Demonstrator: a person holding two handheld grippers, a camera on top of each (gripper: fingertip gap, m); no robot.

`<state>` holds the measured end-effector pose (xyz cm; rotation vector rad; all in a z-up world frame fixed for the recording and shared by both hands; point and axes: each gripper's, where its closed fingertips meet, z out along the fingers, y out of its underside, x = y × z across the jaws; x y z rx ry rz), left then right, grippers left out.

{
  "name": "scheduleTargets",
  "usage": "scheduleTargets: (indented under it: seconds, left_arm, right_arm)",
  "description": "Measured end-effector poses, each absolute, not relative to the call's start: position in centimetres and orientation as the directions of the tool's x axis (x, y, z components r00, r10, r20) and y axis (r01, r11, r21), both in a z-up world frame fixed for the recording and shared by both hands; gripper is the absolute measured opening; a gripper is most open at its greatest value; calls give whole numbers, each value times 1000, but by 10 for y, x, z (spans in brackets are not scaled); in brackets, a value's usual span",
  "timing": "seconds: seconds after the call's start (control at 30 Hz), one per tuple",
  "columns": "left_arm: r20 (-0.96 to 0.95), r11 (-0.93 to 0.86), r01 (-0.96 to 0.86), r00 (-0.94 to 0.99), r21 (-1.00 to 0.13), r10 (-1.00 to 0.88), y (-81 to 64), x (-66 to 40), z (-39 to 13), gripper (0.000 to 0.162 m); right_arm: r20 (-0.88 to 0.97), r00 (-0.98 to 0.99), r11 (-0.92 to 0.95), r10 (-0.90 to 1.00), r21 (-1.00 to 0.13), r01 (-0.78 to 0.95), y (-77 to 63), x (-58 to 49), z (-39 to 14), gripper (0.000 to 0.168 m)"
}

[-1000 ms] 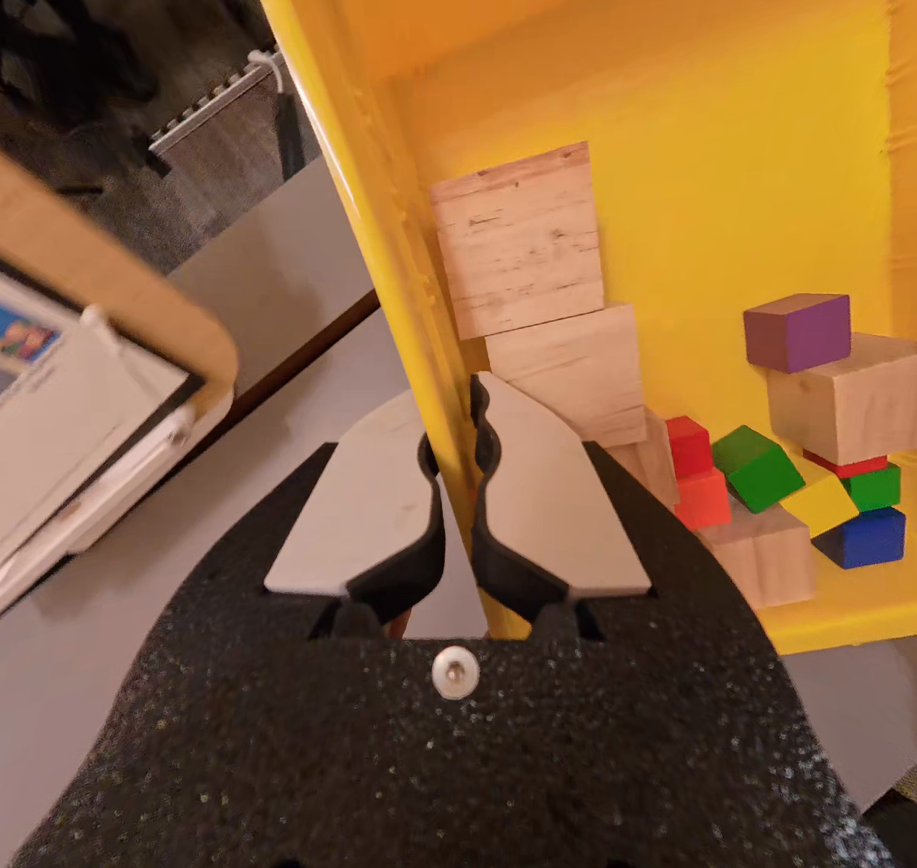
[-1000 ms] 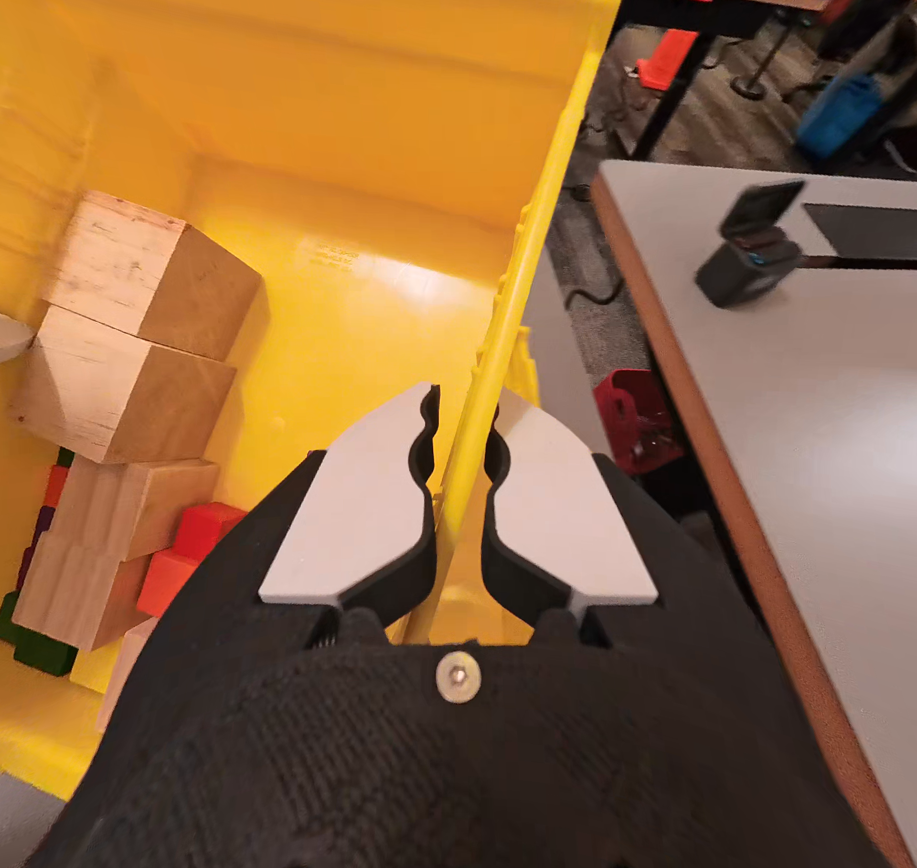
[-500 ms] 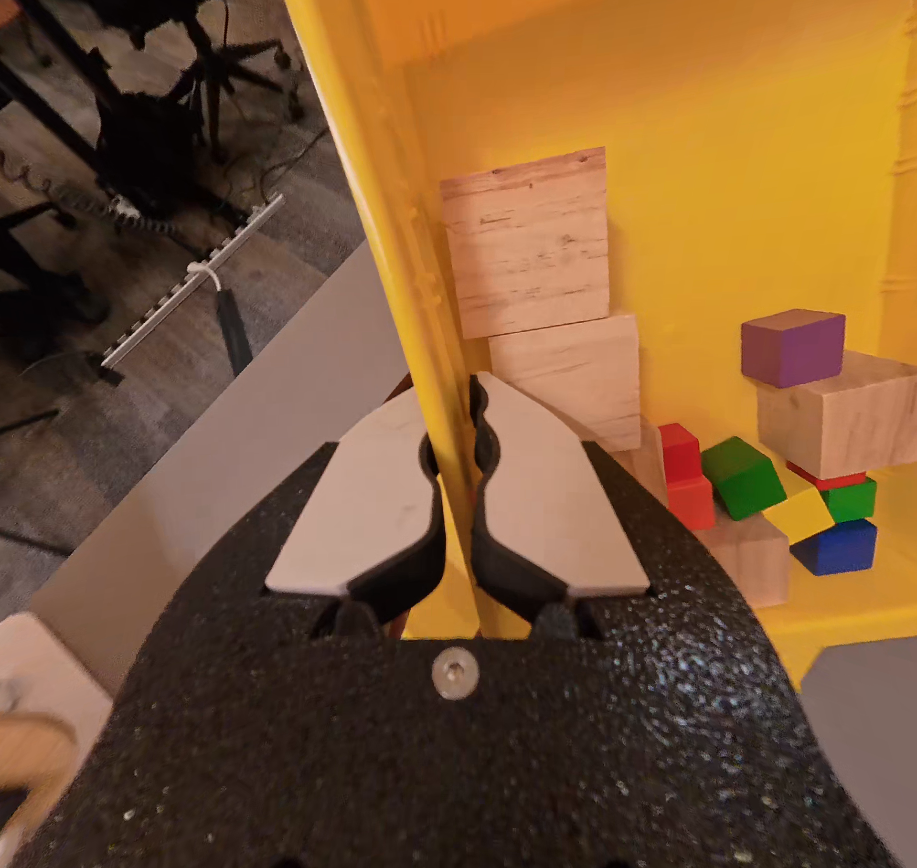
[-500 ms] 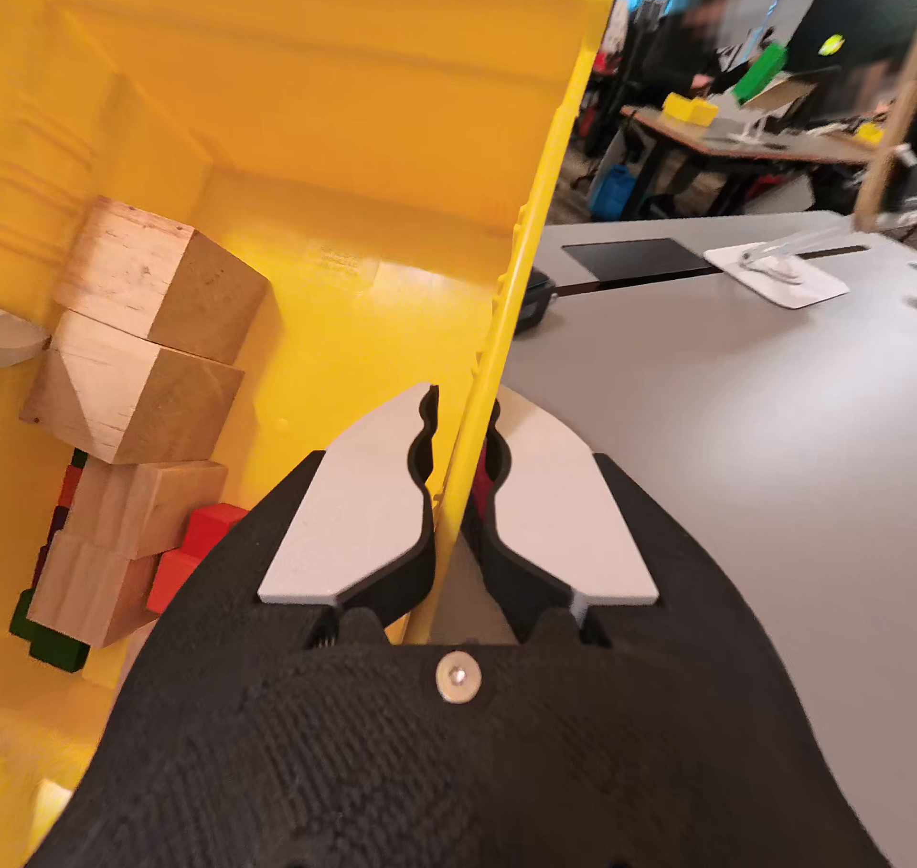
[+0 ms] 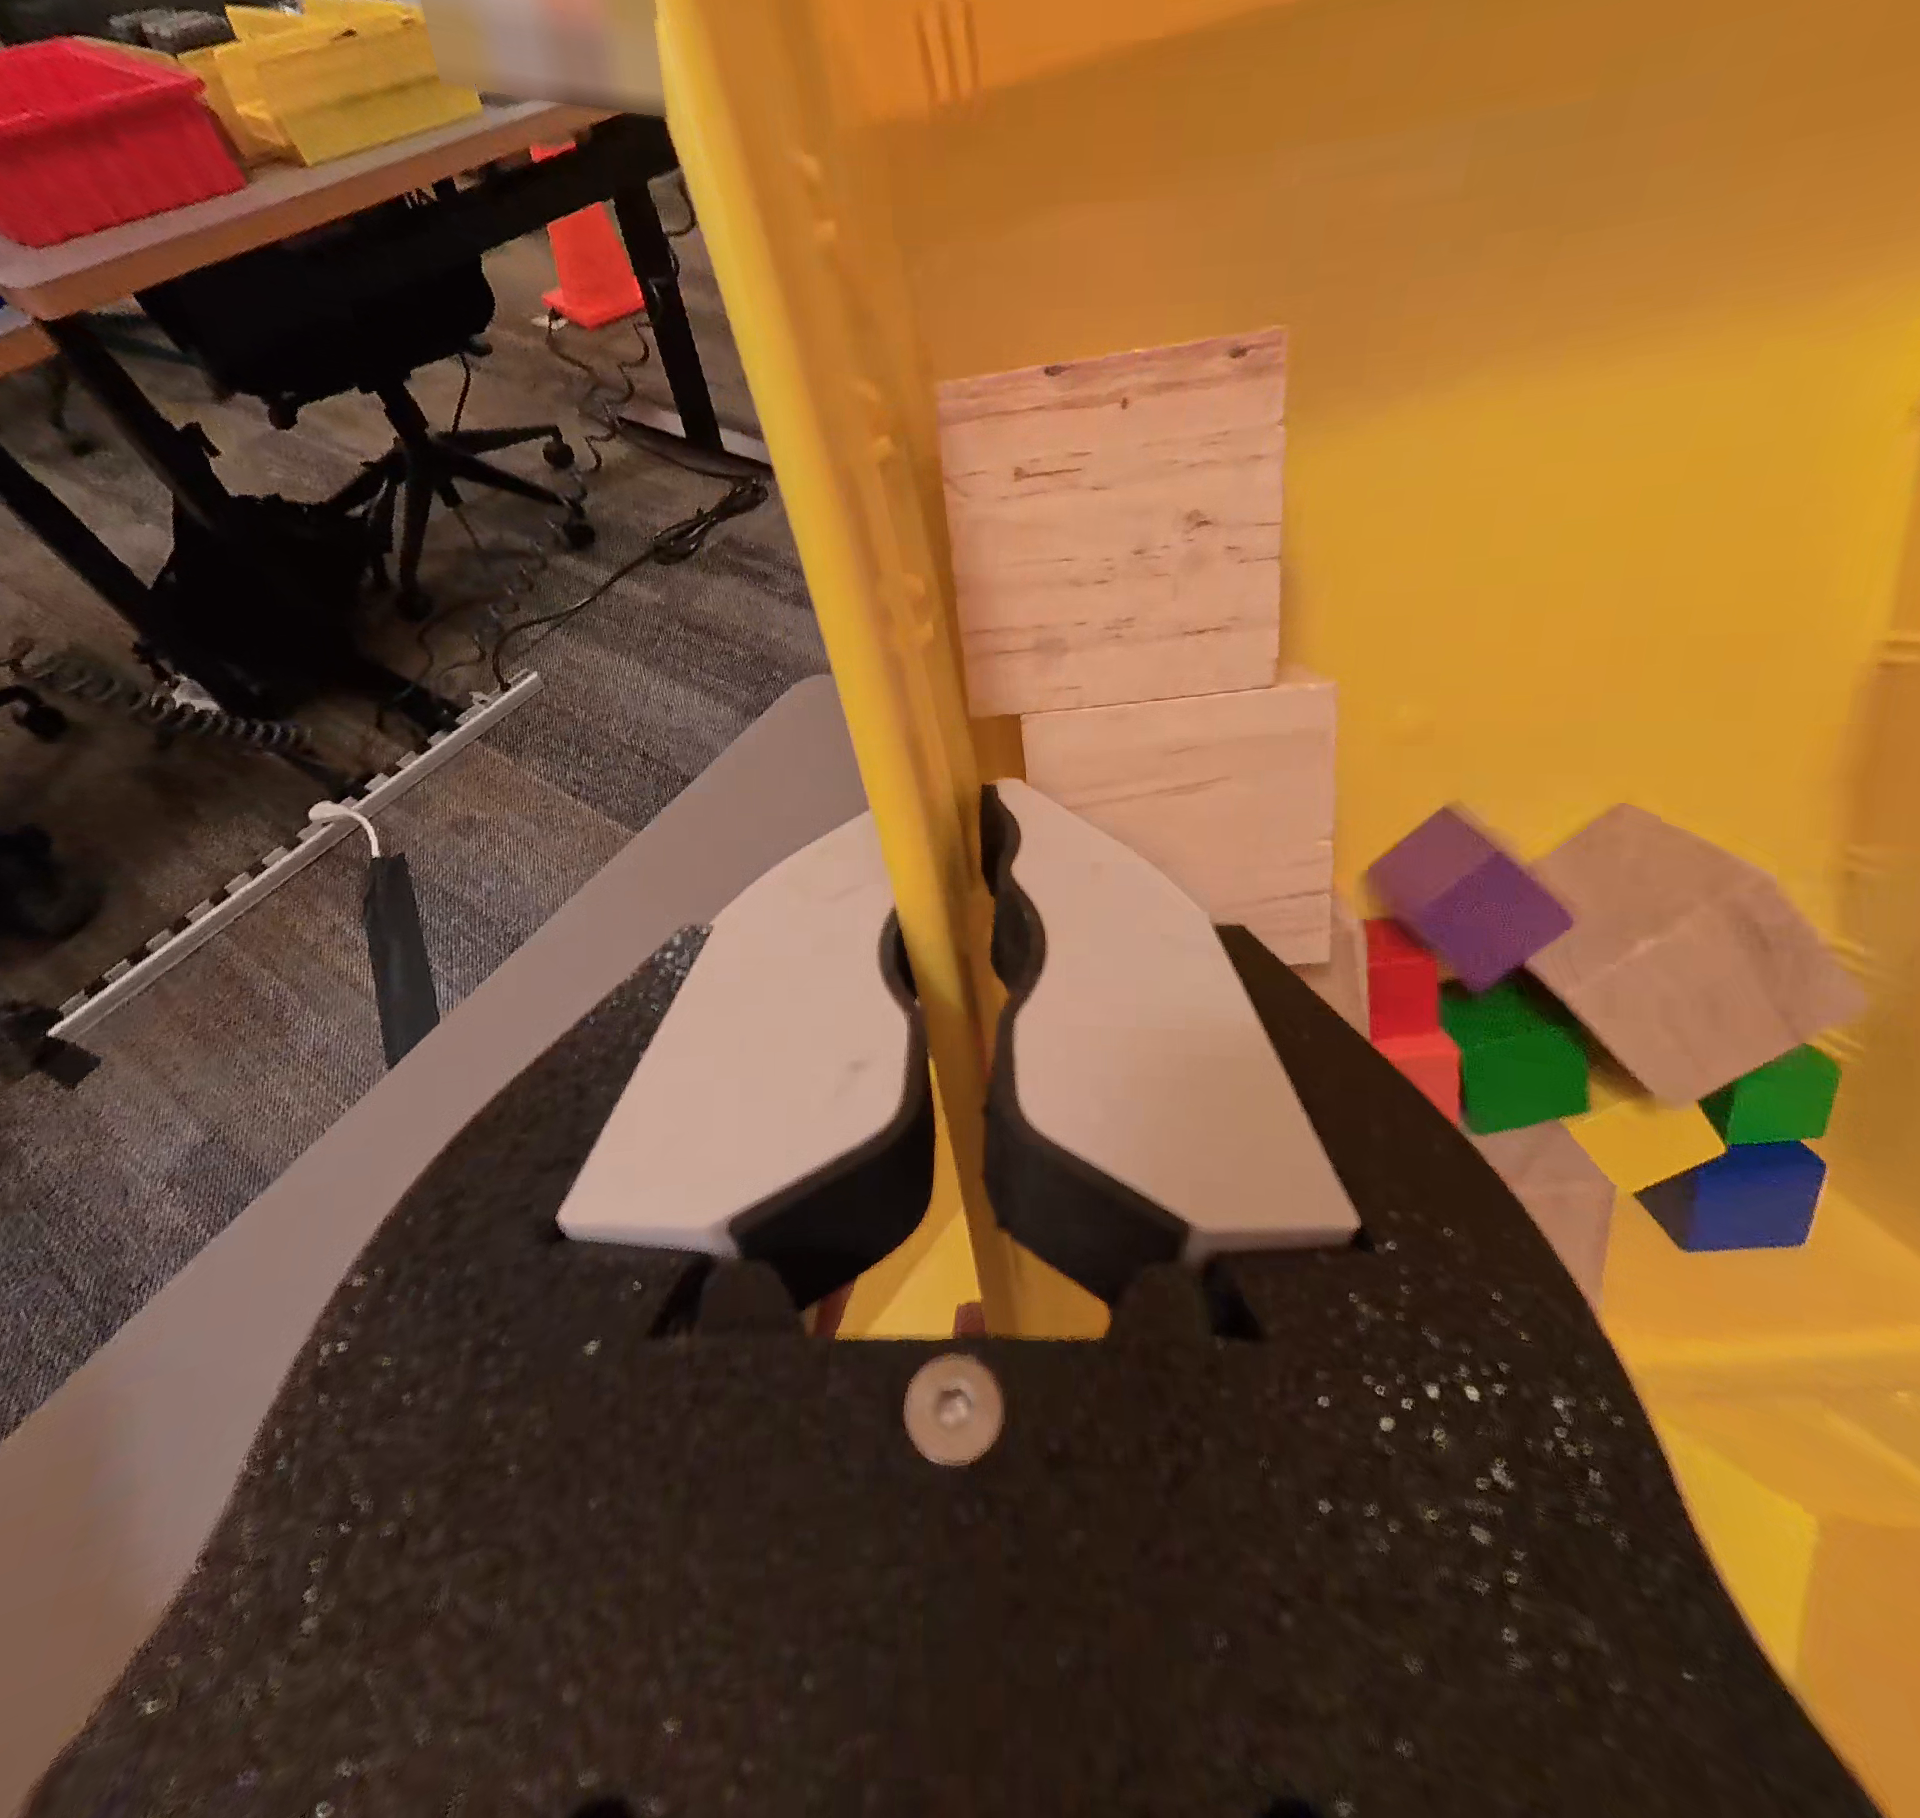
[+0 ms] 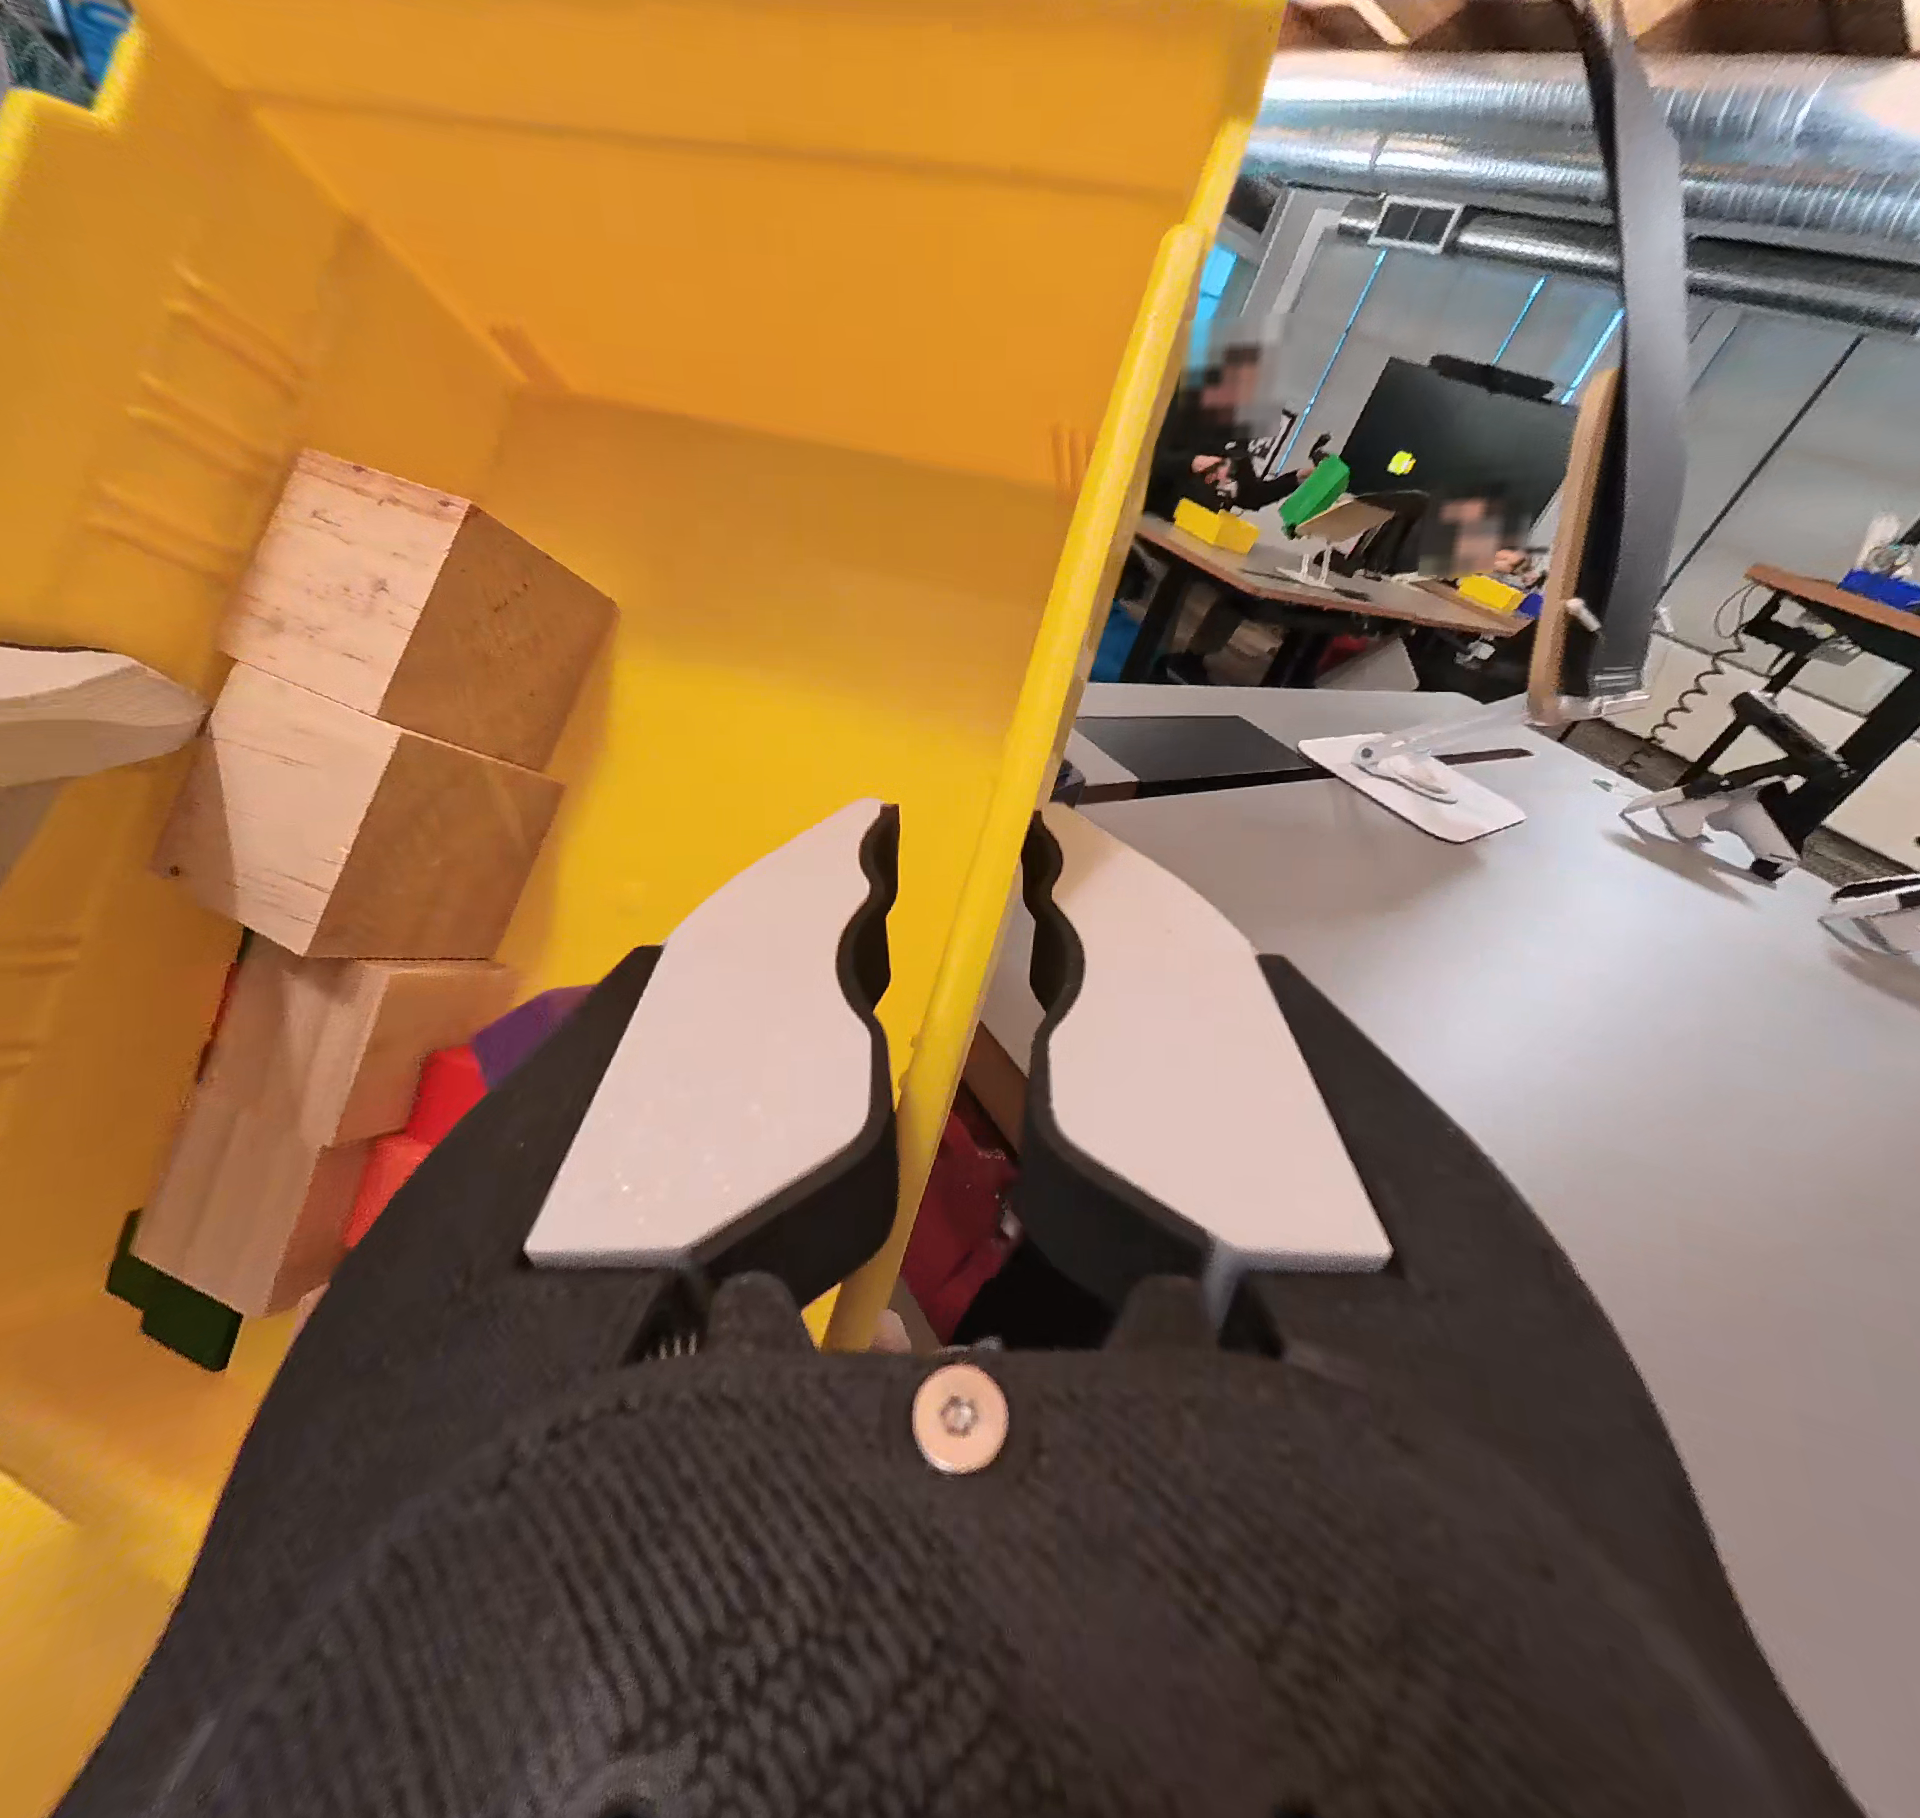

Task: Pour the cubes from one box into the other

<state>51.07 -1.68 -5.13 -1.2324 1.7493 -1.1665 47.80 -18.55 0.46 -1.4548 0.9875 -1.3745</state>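
Both grippers hold a yellow box (image 5: 1507,334) by opposite side walls, and the box is tilted steeply. My left gripper (image 5: 961,833) is shut on the left wall. My right gripper (image 6: 966,833) is shut on the right wall (image 6: 1101,625). Inside, two large wooden cubes (image 5: 1117,521) lean stacked on the left wall, also seen in the right wrist view (image 6: 405,615). Small cubes pile at the low end: purple (image 5: 1470,895), green (image 5: 1517,1056), red (image 5: 1403,979), blue (image 5: 1745,1197), and another wooden cube (image 5: 1694,947). The other box is not in view.
A grey table (image 6: 1558,1093) lies below to the right, with a white stand (image 6: 1413,781) on it. Left is floor with a black office chair (image 5: 343,334) and a desk bearing a red bin (image 5: 99,142) and yellow bins (image 5: 343,80). People sit at far desks.
The box has tipped further and both views have swung upward. The purple cube and the wooden cube under it have toppled and slid toward the pile. Both grips are unchanged.
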Motion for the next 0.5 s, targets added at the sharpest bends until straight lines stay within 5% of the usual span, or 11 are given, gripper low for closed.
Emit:
scheduleTargets:
  seconds: [0.5]
  left_arm:
    - [-48, 108, -150, -354, -983, -934, -9, 513, -31, 4]
  right_arm:
    - [306, 14, -296, -952, -933, 206, -172, 459, 20, 26]
